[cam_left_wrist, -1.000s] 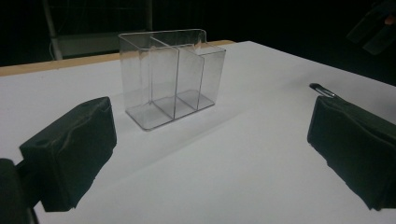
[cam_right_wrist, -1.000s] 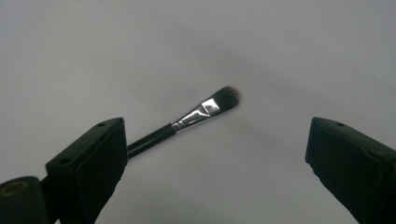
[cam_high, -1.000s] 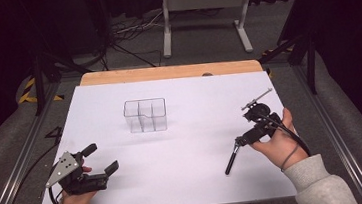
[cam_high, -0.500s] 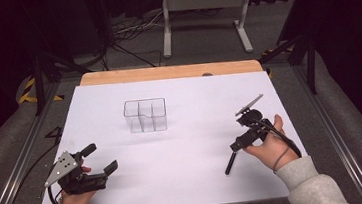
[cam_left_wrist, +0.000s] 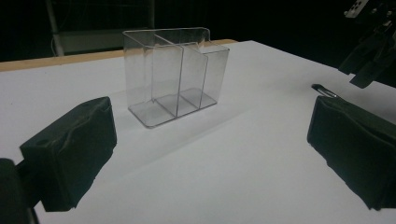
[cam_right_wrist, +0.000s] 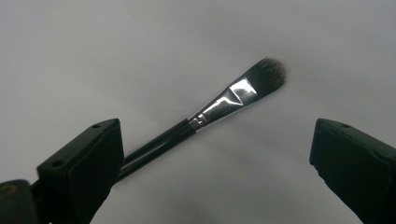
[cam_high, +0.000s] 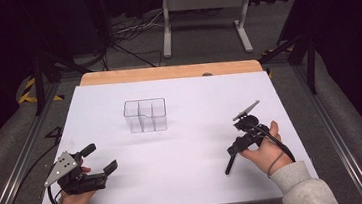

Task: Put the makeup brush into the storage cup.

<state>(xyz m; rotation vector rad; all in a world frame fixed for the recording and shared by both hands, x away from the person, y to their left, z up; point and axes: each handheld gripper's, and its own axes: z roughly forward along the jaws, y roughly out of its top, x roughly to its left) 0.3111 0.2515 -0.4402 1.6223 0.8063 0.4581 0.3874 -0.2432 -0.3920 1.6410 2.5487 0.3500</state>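
Since a second ago the right hand-held gripper (cam_high: 243, 143) has dropped toward the brush (cam_right_wrist: 219, 109) near the worktop's (cam_high: 201, 180) right edge, jaws wide. Left hand-held gripper (cam_high: 96, 160) open, empty. Organizer (cam_high: 145, 115) mid-worktop empty; nothing grasped yet.

A clear, glossy plastic organiser with 3 compartments (cam_left_wrist: 173, 74) stands at upper centre of the left gripper view on a smooth, matt white tabletop (cam_high: 194, 151) edged at the top by a bare light-wood strip (cam_high: 166, 73). In the right gripper view, a black-handled makeup brush (cam_right_wrist: 219, 105) shows a polished silver metal ferrule, glossy handle and soft dark bristles. Matt black rubbery pads (cam_left_wrist: 70, 149) look slightly wrinkled at lower left.
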